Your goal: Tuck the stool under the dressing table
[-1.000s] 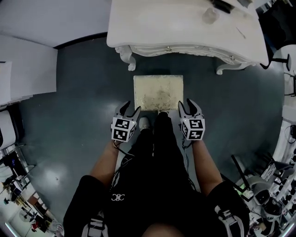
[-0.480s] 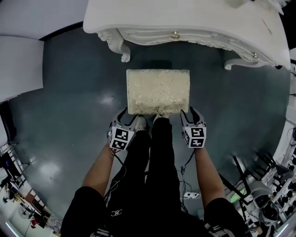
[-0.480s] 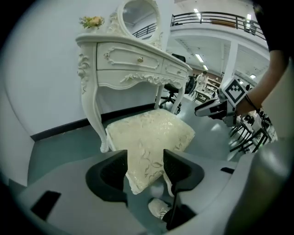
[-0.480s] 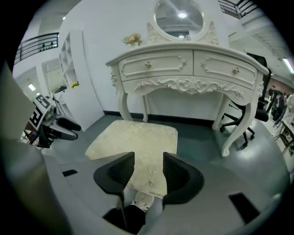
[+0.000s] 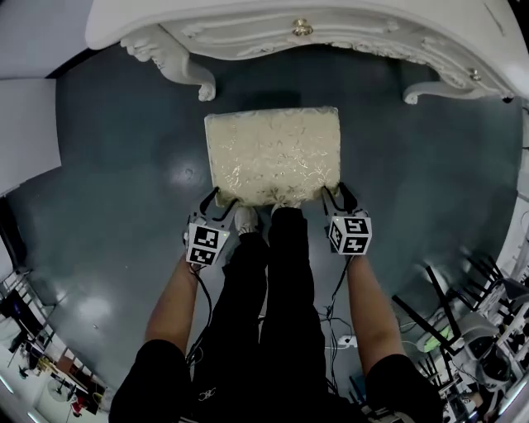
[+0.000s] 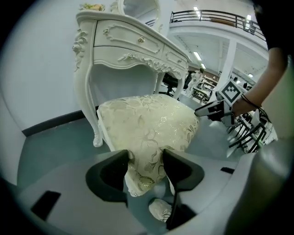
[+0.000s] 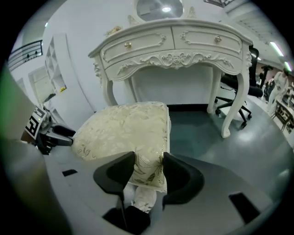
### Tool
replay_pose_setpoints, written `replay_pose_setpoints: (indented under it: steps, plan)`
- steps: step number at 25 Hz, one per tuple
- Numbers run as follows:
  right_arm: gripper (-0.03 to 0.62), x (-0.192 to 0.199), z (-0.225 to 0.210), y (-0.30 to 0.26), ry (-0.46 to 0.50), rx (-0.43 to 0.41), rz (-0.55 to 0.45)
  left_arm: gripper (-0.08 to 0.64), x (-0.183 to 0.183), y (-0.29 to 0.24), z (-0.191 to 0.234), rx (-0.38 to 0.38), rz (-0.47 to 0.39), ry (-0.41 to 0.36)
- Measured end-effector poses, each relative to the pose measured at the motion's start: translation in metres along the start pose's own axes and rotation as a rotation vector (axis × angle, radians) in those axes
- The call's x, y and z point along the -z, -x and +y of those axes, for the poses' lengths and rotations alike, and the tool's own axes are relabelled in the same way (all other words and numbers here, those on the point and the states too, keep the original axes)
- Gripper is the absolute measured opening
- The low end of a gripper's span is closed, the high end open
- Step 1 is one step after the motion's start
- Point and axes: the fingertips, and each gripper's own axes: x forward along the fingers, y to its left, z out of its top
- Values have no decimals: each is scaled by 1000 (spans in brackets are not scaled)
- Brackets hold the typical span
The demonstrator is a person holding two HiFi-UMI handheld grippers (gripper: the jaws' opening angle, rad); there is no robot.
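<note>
The stool (image 5: 273, 155) has a soft, flat seat shaped like a box. Its cloth is cream, with shiny gold leaves and flowers on it, and its short legs are white. It stands upright on the dark green floor (image 5: 124, 206), right in front of the dressing table (image 5: 331, 25), with a little floor showing between them. It is not under the table yet. The dressing table is white, with curly carved legs, swirls along the front, and drawers with small gold knobs.
</note>
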Motion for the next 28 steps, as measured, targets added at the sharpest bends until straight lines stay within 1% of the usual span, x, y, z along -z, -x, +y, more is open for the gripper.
replay_pose_setpoints:
  steps: [3, 8, 11, 14, 17, 20, 22, 25, 26, 28]
  plan:
    - [215, 4, -1, -3, -35, -31, -15, 244, 3, -1, -3, 14, -3, 4]
    - [213, 3, -4, 0, -28, 5, -29, 245, 2, -4, -5, 43, 29, 23]
    - [213, 0, -5, 0, -32, 12, -39, 244, -2, -4, -3, 30, 31, 24]
    - [213, -1, -9, -3, -46, 16, -51, 244, -5, -10, -3, 14, 53, 22]
    - [213, 0, -13, -4, -41, 21, -37, 244, -7, -14, -6, 14, 72, 24]
    - [213, -3, -18, -4, -25, 39, -27, 244, -9, -17, -6, 15, 68, 20]
    - [213, -7, -27, -5, -57, 77, -30, 244, -17, -23, -7, 21, 57, 17]
    - [212, -17, -53, -9, -159, 134, -30, 244, -39, -40, -11, 34, 33, 8]
    - [211, -21, -63, -10, -173, 146, -27, 244, -48, -47, -13, 37, 24, 4]
    - [210, -31, -80, -12, -171, 153, -19, 244, -66, -59, -17, 41, 13, -4]
